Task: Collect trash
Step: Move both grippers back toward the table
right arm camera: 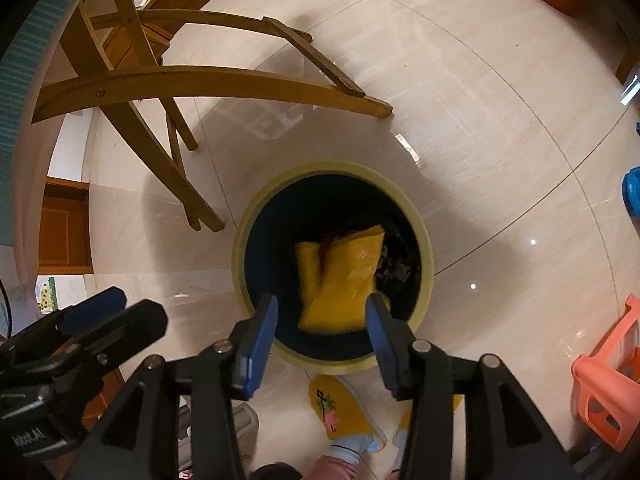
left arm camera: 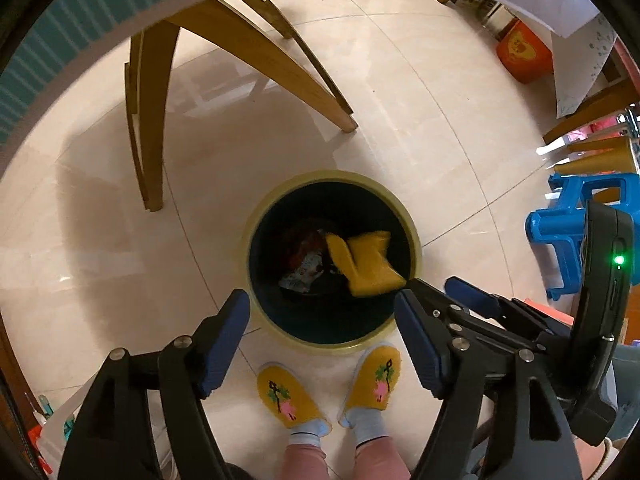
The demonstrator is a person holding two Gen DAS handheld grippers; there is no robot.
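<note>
A round bin (left arm camera: 414, 236) with a pale yellow-green rim and a dark inside stands on the tiled floor. In it lie a yellow packet (left arm camera: 368, 264) and other wrappers (left arm camera: 304, 268). My left gripper (left arm camera: 320, 308) hangs over the bin's near rim, open, nothing between its blue pads. In the right wrist view my right gripper (right arm camera: 320, 304) is also open above the bin (right arm camera: 240, 256). The yellow packet (right arm camera: 340, 280) shows between its fingers, slightly blurred, and the pads do not press on it. Each gripper appears at the edge of the other's view: right gripper (left arm camera: 436, 286), left gripper (right arm camera: 136, 308).
A wooden chair (left arm camera: 152, 128) stands behind the bin to the left. A blue plastic stool (left arm camera: 568, 232) and a coral stool (right arm camera: 604, 392) are on the right, an orange box (left arm camera: 524, 54) farther back. A person's feet in yellow slippers (left arm camera: 288, 396) stand just before the bin.
</note>
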